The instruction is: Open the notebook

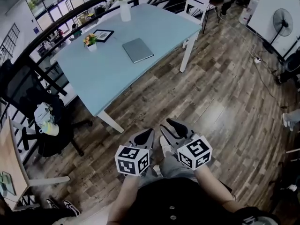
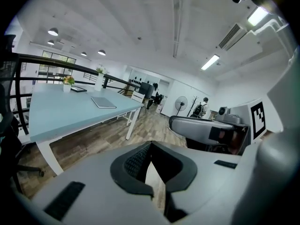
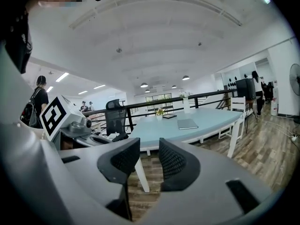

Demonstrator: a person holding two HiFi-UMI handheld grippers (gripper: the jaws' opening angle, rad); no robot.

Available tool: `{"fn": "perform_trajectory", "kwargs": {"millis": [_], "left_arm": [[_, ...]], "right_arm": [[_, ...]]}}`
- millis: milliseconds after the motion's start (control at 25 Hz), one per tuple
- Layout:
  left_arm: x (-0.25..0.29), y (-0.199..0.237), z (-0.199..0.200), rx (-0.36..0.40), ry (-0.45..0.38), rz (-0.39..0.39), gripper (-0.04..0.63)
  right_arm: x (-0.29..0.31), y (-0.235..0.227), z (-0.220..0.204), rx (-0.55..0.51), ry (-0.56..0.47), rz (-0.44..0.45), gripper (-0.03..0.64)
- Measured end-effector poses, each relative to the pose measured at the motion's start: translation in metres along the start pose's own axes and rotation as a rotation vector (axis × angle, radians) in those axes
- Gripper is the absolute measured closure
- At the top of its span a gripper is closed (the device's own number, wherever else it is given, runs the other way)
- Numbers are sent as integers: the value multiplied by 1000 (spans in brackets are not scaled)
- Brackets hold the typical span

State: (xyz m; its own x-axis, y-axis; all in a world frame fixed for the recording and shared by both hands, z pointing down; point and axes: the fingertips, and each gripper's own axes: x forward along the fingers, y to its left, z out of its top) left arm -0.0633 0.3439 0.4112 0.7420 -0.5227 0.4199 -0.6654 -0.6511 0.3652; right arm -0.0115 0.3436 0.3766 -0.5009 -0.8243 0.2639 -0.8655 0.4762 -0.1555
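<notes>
The grey notebook [image 1: 138, 49] lies closed on the light blue table [image 1: 108, 78], far ahead of both grippers. It also shows in the left gripper view as the notebook [image 2: 103, 102] and in the right gripper view as the notebook [image 3: 187, 123]. My left gripper [image 1: 150, 131] hangs over the wooden floor close to my body; its jaws [image 2: 151, 144] meet at the tips with nothing in them. Just to its right, my right gripper [image 1: 170, 125] stands open, a gap between its pads [image 3: 149, 146], empty.
On the table stand a white vase of flowers [image 1: 124, 8], a small flower pot [image 1: 90, 40] and a dark frame [image 1: 103, 34]. A white chair [image 1: 196, 6] is at the far end, a black office chair [image 1: 47, 121] to the left, a fan [image 1: 281, 22] at right.
</notes>
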Motion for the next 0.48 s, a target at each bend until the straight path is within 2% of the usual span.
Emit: {"fn": "perform_trajectory", "kwargs": {"millis": [480], "left_arm": [[76,51,72,-17,-21,74,578]], "right_arm": [[80,-84,49,-31,2,74,499]]}}
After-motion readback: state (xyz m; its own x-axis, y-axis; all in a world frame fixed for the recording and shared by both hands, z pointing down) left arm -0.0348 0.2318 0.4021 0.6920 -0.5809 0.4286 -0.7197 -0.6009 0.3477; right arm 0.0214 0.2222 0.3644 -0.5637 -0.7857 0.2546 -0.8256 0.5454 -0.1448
